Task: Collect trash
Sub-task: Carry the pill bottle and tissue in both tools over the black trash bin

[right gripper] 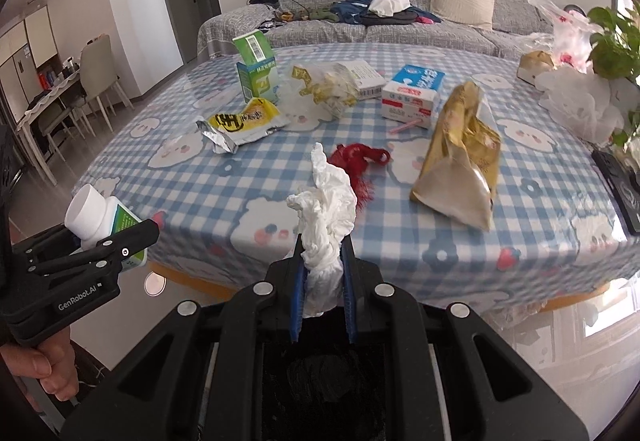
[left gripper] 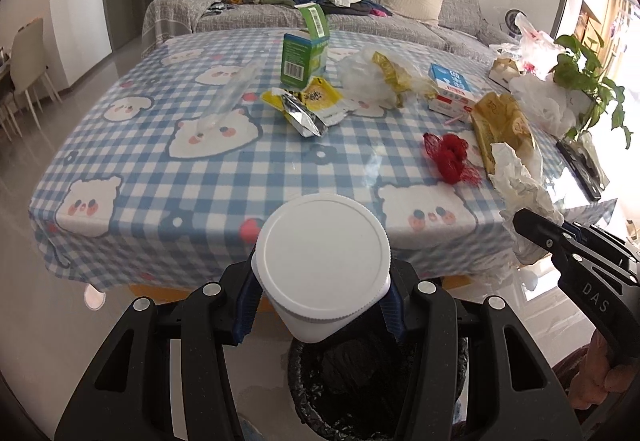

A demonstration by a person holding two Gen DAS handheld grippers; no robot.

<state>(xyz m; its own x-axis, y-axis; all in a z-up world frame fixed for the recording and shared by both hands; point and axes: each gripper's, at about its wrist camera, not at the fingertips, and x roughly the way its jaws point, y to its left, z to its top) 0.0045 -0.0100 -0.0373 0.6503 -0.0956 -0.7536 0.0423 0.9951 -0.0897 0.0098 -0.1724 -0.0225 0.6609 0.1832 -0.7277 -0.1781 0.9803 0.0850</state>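
White plastic bottle (left gripper: 322, 265) clamped in left gripper (left gripper: 320, 305) fingers above black-lined bin (left gripper: 316, 389) at 6 o'clock | right gripper (right gripper: 323, 281) fingers pinch crumpled tissue (right gripper: 326, 201) | step: drop-off | next, likely: release both over bin; wrappers remain on table (left gripper: 160, 177).

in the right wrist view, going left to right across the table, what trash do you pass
Green carton → yellow snack wrapper → clear plastic bag → red mesh net → blue-and-white milk box → gold bag.
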